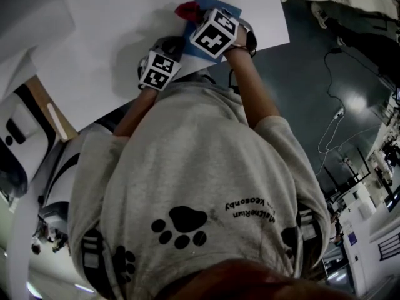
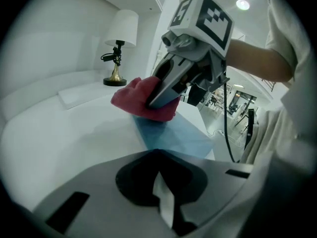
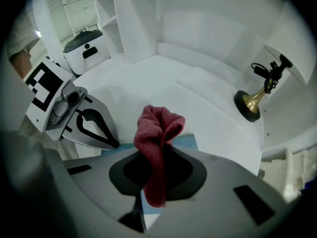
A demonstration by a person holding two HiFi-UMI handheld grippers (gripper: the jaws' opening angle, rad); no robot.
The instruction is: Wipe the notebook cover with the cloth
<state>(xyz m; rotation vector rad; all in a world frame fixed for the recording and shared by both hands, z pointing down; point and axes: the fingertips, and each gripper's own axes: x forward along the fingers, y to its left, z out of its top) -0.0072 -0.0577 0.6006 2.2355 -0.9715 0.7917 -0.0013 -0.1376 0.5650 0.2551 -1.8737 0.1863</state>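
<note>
A blue notebook (image 1: 220,4) (image 2: 171,135) (image 3: 185,143) lies flat on the white table (image 1: 112,30). A red cloth (image 1: 186,10) (image 2: 136,100) (image 3: 157,133) rests bunched on its cover, and my right gripper (image 2: 151,103) (image 3: 152,155) is shut on that cloth, which hangs down between the jaws. My left gripper (image 2: 159,155) (image 3: 114,144) has its jaws together, tips at the notebook's near edge; whether it pinches the cover is not visible. In the head view the marker cubes and the person's arms hide most of the notebook.
A lamp with a white shade (image 2: 123,31) and brass base (image 2: 115,78) (image 3: 251,103) stands at the table's far side. A white machine with black panels (image 3: 86,51) (image 1: 19,139) stands beside the table. Cables (image 1: 331,130) run over the dark floor.
</note>
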